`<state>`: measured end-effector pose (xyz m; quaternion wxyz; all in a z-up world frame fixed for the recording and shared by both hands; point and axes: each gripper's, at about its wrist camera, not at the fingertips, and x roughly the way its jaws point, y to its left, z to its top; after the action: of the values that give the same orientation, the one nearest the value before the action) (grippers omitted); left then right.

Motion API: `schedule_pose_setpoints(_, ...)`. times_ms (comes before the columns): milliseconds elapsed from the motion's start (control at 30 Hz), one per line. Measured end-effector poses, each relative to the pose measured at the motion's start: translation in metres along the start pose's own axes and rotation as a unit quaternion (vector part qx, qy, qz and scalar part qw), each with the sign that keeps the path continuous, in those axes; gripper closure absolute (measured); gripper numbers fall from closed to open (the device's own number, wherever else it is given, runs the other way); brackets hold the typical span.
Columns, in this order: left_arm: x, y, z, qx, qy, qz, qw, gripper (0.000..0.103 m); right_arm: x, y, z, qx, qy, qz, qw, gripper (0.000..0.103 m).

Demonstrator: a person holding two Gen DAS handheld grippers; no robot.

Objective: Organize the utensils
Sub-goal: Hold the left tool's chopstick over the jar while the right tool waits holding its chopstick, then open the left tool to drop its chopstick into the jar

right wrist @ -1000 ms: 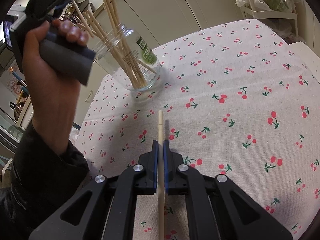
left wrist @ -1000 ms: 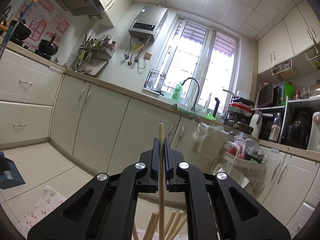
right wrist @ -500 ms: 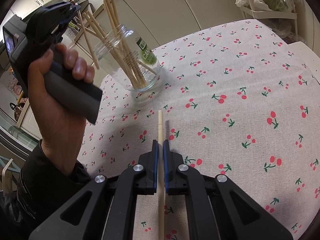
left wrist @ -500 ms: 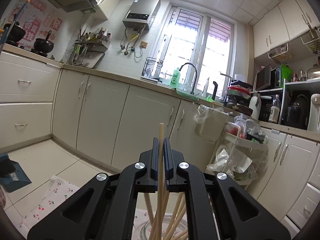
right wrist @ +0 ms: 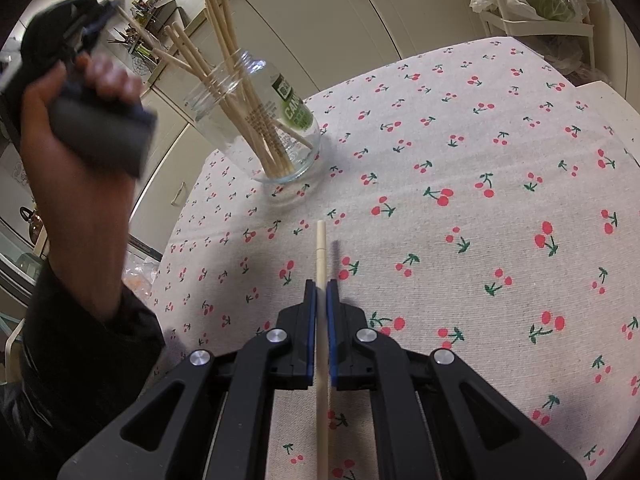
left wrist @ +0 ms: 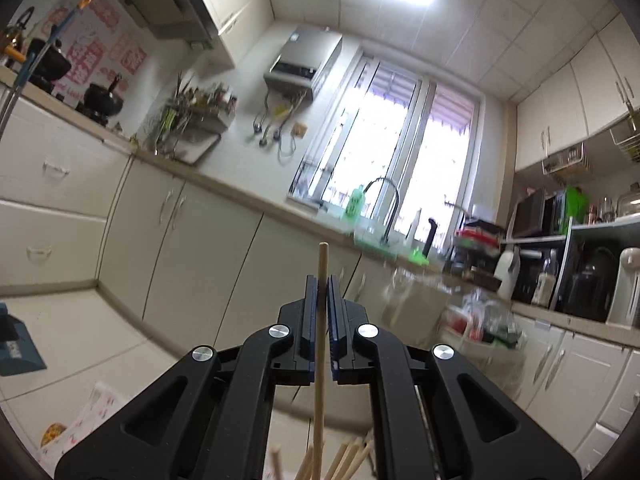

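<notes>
- The right claw is clamped on a pale wooden chopstick; the stick's long axis runs straight out between the fingers, its blunt tip slanting down toward the cherry-print cloth on the bench without touching it.
- The left claw is likewise pinched tight on its own chopstick, which stands near upright across the claw, top end poking above the fingers, lower end dropping toward the stick tops below.
- Seen from the right side, the left hand holds its tool up beside the glass jar, which stands upright on the cloth, well ahead of the right claw.
- Compared with a second ago, the left hand has lifted a little and its view is blurred; the right claw and its stick have not shifted.
- The jar is clear with a green label and holds a loose fan of matching light bamboo chopsticks leaning out of its mouth.
</notes>
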<state>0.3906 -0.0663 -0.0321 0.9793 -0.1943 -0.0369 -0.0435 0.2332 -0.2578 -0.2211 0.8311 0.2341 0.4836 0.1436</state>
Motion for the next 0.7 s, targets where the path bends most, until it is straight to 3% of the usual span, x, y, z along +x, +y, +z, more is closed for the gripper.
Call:
schedule_pose_setpoints(467,-0.002,-0.005,-0.024,0.025,0.041,-0.007,0.9988,0.099,-0.005,0.001,0.001,0.005,-0.004,0.009,1.0,0.097)
schedule_pose_setpoints(700,-0.017,0.006,-0.02,0.033,0.044,-0.002,0.9985,0.098,-0.006,0.002,0.001,0.005,-0.007,0.008,1.0,0.097)
